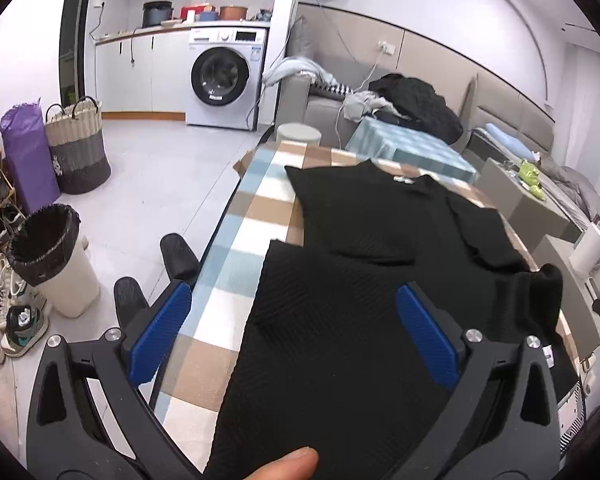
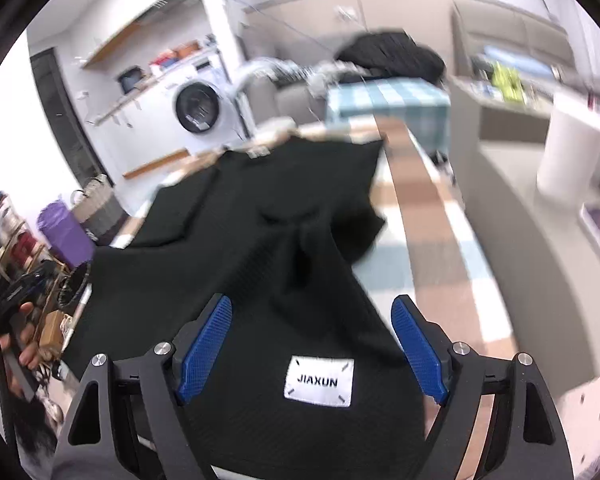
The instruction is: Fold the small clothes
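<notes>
The left gripper stands with its blue ribbed pads spread as wide as they go, holding nothing; the near hem of a black ribbed knit garment lies below and between them, and a fingertip shows at the bottom edge of that view. The right gripper is likewise open and empty, its pads apart over the same cloth, just above a white sewn label printed JIAXUN. The garment lies spread on a table covered with a checked cloth of tan, pale blue and white, its long axis running away from both grippers down the length of the table, neckline at the far end and hem nearest. One sleeve is folded in across the body; the right-wrist view is blurred, so the folds on that side are hard to read. Beyond stand a grey sofa heaped with clothes and a white front-loading washing machine.
</notes>
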Demonstrator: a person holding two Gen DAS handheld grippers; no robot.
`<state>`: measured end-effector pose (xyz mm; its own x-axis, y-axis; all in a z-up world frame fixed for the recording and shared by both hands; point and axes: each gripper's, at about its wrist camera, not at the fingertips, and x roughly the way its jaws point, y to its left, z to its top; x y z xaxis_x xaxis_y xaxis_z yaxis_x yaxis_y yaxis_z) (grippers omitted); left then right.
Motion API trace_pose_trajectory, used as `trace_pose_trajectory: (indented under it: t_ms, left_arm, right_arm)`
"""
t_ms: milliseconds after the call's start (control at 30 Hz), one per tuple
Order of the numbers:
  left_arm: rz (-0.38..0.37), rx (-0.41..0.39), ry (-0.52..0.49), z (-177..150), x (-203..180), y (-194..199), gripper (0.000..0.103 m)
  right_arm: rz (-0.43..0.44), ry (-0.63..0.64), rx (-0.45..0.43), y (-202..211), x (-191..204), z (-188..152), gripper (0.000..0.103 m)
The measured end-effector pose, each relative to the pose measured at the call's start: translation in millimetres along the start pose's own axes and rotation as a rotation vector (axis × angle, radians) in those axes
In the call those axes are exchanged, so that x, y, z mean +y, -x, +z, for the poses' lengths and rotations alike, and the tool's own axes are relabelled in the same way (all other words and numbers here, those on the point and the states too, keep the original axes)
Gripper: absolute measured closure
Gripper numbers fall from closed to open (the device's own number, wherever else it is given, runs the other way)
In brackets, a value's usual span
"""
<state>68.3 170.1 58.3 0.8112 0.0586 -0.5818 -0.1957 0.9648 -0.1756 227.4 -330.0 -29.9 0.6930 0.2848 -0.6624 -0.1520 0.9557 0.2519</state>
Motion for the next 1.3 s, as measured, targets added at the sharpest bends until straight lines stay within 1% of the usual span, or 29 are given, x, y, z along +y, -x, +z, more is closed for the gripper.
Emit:
trace_pose_trajectory:
  t_ms: [33,100,167,233,367,467,567,633,667,700,767,800,833,867,900,933,967,1000,1033,1067,1100,1133,1167,1233,1300]
  left_arm:
    - [-0.002,0.000,0.001,0.4,1.9,5.4,0.001]
    - [0.003,0.000,0.015,0.3,2.2,8.3,0.001]
    - [0.010,0.007,0.030,-0.3,6.3,10.4,0.001]
    - [0.029,0.020,0.045,-6.1,13.1,9.4,0.001]
    - [0.052,0.048,0.072,-6.7,18.9,-8.4,0.001]
    - [0.051,0.091,0.083,-10.4,26.1,-28.5,0.001]
    - [0.064,0.135,0.075,-11.6,29.6,-52.9,0.001]
    - [0.064,0.161,0.075,-14.9,31.1,-66.0,0.004]
    - [0.060,0.174,0.078,-16.6,32.5,-74.2,0.008]
    - [0.058,0.185,0.078,-17.9,32.3,-80.4,0.011]
    - [0.056,0.205,0.067,-21.1,30.7,-92.1,0.013]
    - [0.053,0.208,0.062,-22.0,29.9,-95.4,0.013]
    - [0.050,0.209,0.064,-23.4,29.1,-97.5,0.013]
    - [0.049,0.210,0.065,-23.7,28.5,-101.7,0.013]
    - [0.045,0.210,0.064,-23.6,28.6,-103.1,0.013]
    - [0.046,0.208,0.058,-24.0,27.7,-103.7,0.013]
    - [0.056,0.203,0.053,-23.8,27.1,-104.5,0.013]
    - [0.060,0.199,0.051,-23.4,26.9,-104.5,0.013]
    - [0.061,0.194,0.049,-23.0,26.5,-105.2,0.013]
    - [0.059,0.194,0.049,-22.7,26.3,-107.1,0.013]
    - [0.058,0.198,0.049,-23.0,26.5,-107.7,0.013]
    - [0.057,0.205,0.050,-23.2,26.3,-110.1,0.013]
    - [0.054,0.212,0.051,-23.4,25.8,-112.4,0.013]
    - [0.050,0.222,0.043,-23.5,24.1,-115.3,0.013]
    - [0.046,0.231,0.034,-23.5,23.1,-120.6,0.013]
  right_arm:
    - [0.005,0.009,-0.016,6.8,-2.3,2.7,0.019]
    - [-0.001,-0.020,-0.025,14.3,-13.7,6.0,0.019]
    - [0.023,-0.045,-0.008,12.5,-24.6,6.6,0.019]
    - [0.011,-0.088,0.008,5.2,-34.3,1.5,0.019]
    - [0.019,-0.141,0.047,-23.5,-44.4,-10.1,0.019]
    - [0.021,-0.164,0.054,-44.9,-44.4,-13.3,0.023]
    - [0.033,-0.130,0.064,-61.4,-34.5,-12.3,0.024]
    - [0.030,-0.089,0.085,-73.2,-25.9,-12.0,0.026]
    - [0.030,-0.074,0.092,-78.6,-23.4,-11.9,0.028]
    - [0.025,-0.059,0.102,-84.7,-20.7,-12.6,0.030]
    - [0.013,-0.046,0.123,-96.0,-19.6,-12.8,0.038]
    - [0.011,-0.040,0.130,-100.0,-19.3,-13.1,0.052]
    - [0.007,-0.033,0.138,-103.5,-19.8,-14.1,0.076]
    - [-0.005,-0.020,0.149,-106.3,-19.6,-14.7,0.089]
    - [-0.002,-0.014,0.140,-104.2,-20.1,-15.6,0.098]
    - [0.032,-0.019,0.106,-95.9,-21.1,-17.3,0.098]
    - [0.084,-0.024,0.065,-85.3,-22.8,-18.3,0.098]
    - [0.136,-0.040,0.012,-71.9,-26.8,-18.9,0.098]
    - [0.171,-0.066,-0.039,-58.9,-32.6,-19.8,0.098]
    - [0.185,-0.120,-0.083,-47.0,-43.2,-20.3,0.098]
    - [0.195,-0.194,-0.107,-40.4,-57.2,-21.1,0.098]
    - [0.193,-0.236,-0.105,-39.8,-65.1,-21.9,0.098]
    - [0.177,-0.271,-0.081,-43.0,-73.8,-22.8,0.098]
    - [0.141,-0.292,-0.036,-51.5,-80.4,-25.8,0.098]
    - [0.146,-0.322,-0.012,-58.5,-83.1,-28.7,0.096]
